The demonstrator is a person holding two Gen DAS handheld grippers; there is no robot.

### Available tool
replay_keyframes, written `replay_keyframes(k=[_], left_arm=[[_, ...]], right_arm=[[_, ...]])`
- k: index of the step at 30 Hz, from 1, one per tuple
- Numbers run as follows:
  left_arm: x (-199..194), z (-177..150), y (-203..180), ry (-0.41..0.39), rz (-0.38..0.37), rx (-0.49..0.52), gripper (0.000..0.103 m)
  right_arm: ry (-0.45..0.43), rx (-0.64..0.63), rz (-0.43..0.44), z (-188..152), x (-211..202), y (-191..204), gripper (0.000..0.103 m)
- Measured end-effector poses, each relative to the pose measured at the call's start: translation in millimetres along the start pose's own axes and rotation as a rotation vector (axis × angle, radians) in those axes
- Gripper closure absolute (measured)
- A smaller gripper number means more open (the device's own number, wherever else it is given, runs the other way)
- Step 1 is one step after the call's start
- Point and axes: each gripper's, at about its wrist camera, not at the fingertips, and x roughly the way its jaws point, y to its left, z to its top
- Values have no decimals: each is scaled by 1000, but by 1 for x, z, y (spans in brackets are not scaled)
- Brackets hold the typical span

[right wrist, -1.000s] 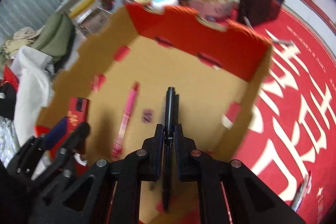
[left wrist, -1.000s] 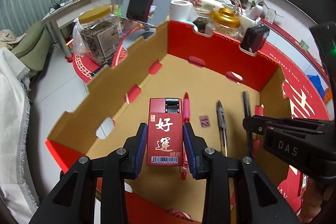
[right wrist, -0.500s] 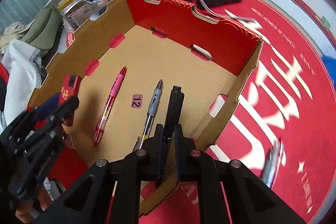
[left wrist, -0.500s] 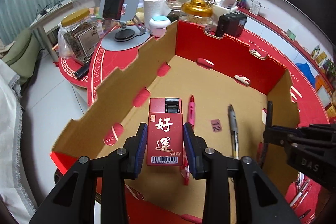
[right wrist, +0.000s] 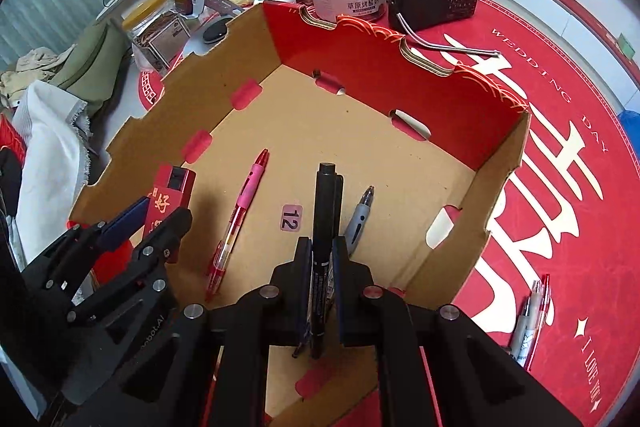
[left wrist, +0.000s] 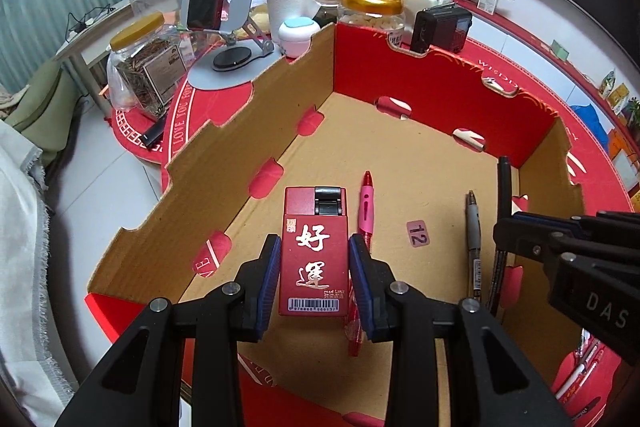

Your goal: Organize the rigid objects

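Pens and a small red box are being gathered into a cardboard box (right wrist: 192,95) with red outer walls, which sits on a round table (right wrist: 560,155) covered in a red cloth. We hold two grippers above the open box, both angled steeply down into it.

Our left gripper (left wrist: 314,267) pinches the small red box (left wrist: 314,251) between its blue-padded fingers (left wrist: 269,267). It bears gold characters and a barcode, and hangs over the floor near the left wall. Our right gripper (right wrist: 322,263) has its fingers pressed almost together on a black marker pen (right wrist: 325,211), whose cap end points toward the far wall.

Already lying on the cardboard floor are a pink pen (right wrist: 240,219) and a grey pen (right wrist: 358,219), roughly side by side, with a small sticker marked 12 (right wrist: 290,218) between them. More pens (right wrist: 532,315) lie outside the box on the cloth, to the right.

We judge the placing step to be in hand: both items are over the box but neither has been let go. The next move seems to call for lowering each one close to the floor, the marker in line with the other pens and the small red box in the clear space on the left, then spreading the fingers. After that, the pens left on the cloth would need collecting.
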Motion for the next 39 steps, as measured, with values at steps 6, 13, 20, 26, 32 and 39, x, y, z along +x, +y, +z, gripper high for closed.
replay_keyframes(k=[6, 13, 20, 26, 32, 39], left_arm=[[7, 1, -1, 37, 2, 9, 66], [14, 1, -4, 97, 1, 31, 66], [4, 1, -7, 66, 36, 54, 18], [-21, 0, 1, -34, -24, -2, 0], [-54, -13, -7, -113, -86, -1, 0], [-98, -51, -79, -160, -226, 145, 0]], right_arm=[[16, -2, -12, 2, 6, 0, 92], [30, -1, -11, 1, 12, 0, 92], [-33, -9, 2, 0, 0, 0, 58], [-182, -63, -2, -5, -44, 5, 22], [-268, 33, -12, -46, -95, -35, 22], [-298, 329, -84, -152, -131, -130, 22]])
